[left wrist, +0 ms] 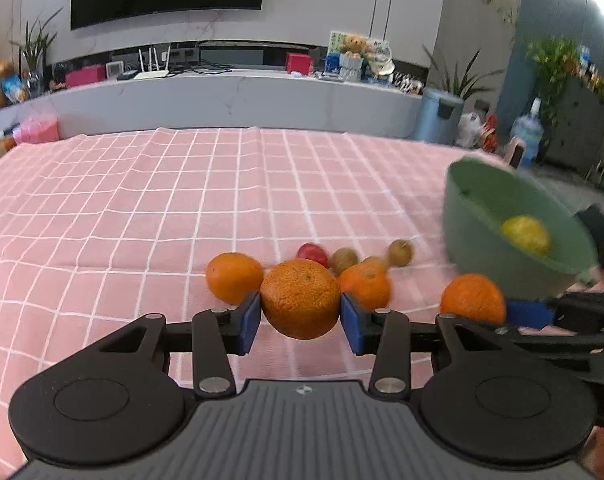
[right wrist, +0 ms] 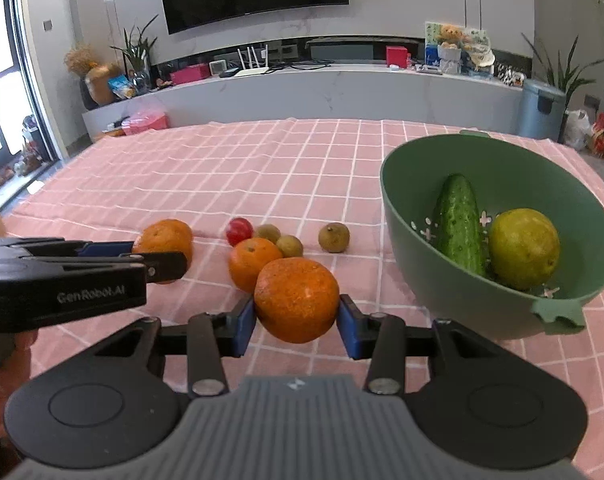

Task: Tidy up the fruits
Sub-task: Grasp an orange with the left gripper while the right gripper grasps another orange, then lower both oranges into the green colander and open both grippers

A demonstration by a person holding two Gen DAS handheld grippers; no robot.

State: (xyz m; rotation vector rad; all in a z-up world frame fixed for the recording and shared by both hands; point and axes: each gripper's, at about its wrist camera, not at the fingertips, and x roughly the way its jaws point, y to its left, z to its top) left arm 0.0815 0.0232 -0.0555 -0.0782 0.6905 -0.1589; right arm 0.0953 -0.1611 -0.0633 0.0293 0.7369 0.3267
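1. Left gripper (left wrist: 300,317), lower centre of its view: blue pads clamp an orange (left wrist: 299,298).
2. Right gripper (right wrist: 297,317), lower centre of its view: pads clamp a second orange (right wrist: 296,299).
3. Loose oranges, small brown fruits and a red fruit (right wrist: 239,231) lie mid-frame on the pink checked cloth (right wrist: 221,176).
4. Green bowl (right wrist: 462,292), right side, holds a cucumber (right wrist: 458,224) and a yellow-green citrus (right wrist: 524,248).

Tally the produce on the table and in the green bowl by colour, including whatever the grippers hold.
orange fruits: 4
red fruit: 1
brown fruits: 3
green cucumber: 1
yellow-green fruit: 1
Total: 10
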